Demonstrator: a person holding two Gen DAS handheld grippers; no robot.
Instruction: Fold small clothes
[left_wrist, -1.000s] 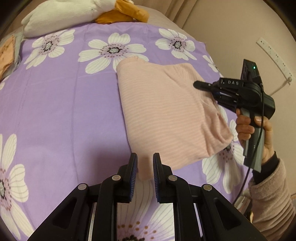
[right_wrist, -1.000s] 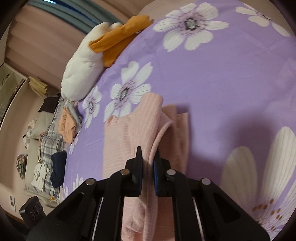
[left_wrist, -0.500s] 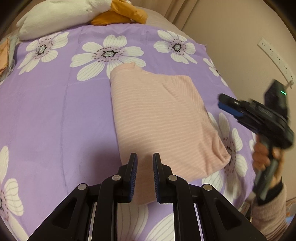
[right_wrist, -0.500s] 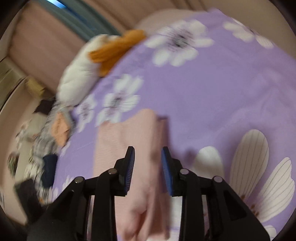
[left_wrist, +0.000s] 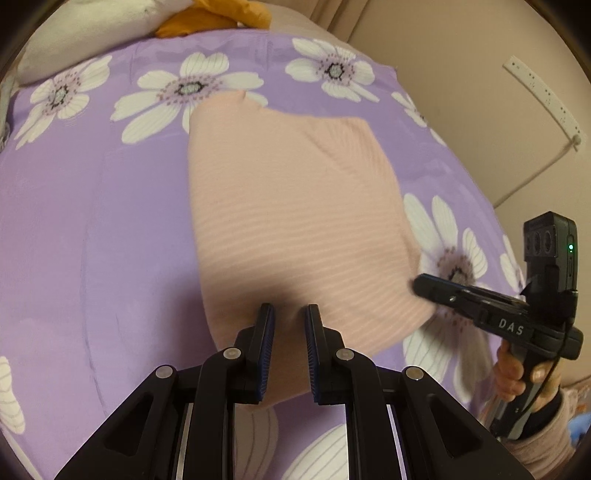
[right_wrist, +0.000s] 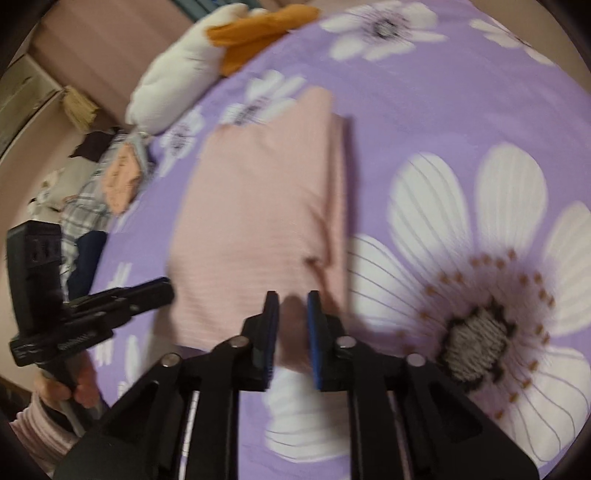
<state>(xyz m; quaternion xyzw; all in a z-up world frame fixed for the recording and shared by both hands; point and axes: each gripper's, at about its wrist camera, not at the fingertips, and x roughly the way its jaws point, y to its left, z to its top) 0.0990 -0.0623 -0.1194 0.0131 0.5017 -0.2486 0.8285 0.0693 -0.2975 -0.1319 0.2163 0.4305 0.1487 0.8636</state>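
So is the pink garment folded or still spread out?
Folded. The pink garment lies as a compact, layered rectangle on the purple floral sheet; the right wrist view shows a doubled edge along one side.

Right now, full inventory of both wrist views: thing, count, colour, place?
pink garment: one, pale pink striped, folded flat in the middle of the bedspread.
bedspread: one, purple with white flowers, under everything.
white cushion: one, white, far edge of the bed.
orange cloth: one, orange, against the white cushion.
clothes pile: one heap, plaid, peach and navy, beyond the bed's edge; blurred.
power strip: one, white, on the beige wall.
left claw: one, black with blue pads, jaws narrowly apart over the garment's near edge.
right claw: one, black with blue pads, jaws closing at the garment's near corner.
hand: one, on the right claw's grip, pink sleeve.
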